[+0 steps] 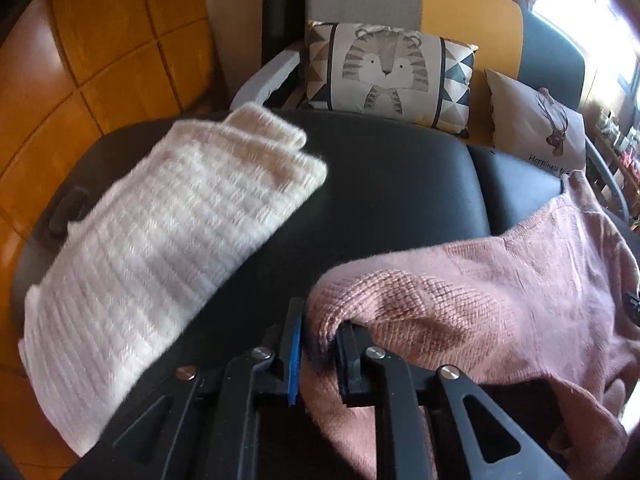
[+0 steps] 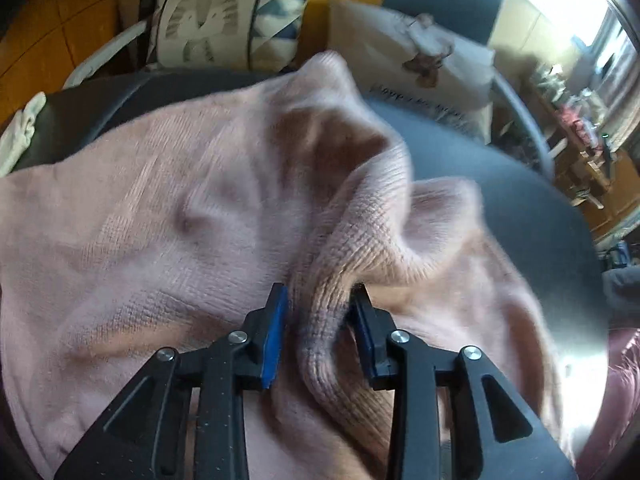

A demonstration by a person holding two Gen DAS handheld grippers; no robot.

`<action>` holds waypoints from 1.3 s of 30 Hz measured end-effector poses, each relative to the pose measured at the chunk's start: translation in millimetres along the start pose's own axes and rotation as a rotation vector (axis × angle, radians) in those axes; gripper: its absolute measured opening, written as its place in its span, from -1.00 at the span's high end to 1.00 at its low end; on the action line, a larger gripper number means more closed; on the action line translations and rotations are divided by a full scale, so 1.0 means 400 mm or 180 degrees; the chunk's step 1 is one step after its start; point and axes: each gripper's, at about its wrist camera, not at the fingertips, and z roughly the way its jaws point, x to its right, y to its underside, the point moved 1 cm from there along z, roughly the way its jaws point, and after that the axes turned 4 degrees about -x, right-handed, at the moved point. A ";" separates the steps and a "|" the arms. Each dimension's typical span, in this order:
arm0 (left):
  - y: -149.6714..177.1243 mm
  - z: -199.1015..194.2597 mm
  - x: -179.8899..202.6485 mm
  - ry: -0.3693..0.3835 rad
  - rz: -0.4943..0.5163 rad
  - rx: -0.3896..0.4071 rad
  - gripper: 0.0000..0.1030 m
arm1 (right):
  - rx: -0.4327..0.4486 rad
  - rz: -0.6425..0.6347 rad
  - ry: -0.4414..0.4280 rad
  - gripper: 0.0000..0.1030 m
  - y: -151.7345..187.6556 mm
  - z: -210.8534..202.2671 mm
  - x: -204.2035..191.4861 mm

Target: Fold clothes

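A pink knit sweater (image 1: 480,280) lies rumpled on the black padded surface (image 1: 400,168). My left gripper (image 1: 320,320) has a bunched edge of it between its fingers; the jaws stand slightly apart and the pads do not clearly squeeze it. In the right wrist view the pink sweater (image 2: 160,220) fills the frame. A ribbed fold of it hangs between the parted jaws of my right gripper (image 2: 320,292), with a gap beside the blue pad. A folded white knit sweater (image 1: 160,240) rests at the left of the surface, and its edge shows as the white sweater (image 2: 20,136).
Behind the surface a sofa holds a tiger cushion (image 1: 384,72) and a deer cushion (image 1: 540,128). Orange floor tiles (image 1: 100,40) lie to the left. Cluttered shelves (image 2: 580,128) stand at the far right under a bright window.
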 end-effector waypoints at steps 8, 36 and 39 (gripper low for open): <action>0.069 0.014 -0.020 0.0088 0.0039 -0.0119 0.71 | 0.0417 -0.0335 -0.0455 -0.13 0.064 -0.226 -0.075; 0.303 0.009 0.125 0.0626 0.0642 -0.0022 0.70 | 0.0234 -0.0941 -0.1337 -0.13 0.171 -0.233 -0.464; 0.286 0.018 0.116 0.0610 0.0791 -0.0097 0.70 | 0.0250 -0.0870 -0.1244 -0.13 0.171 -0.233 -0.424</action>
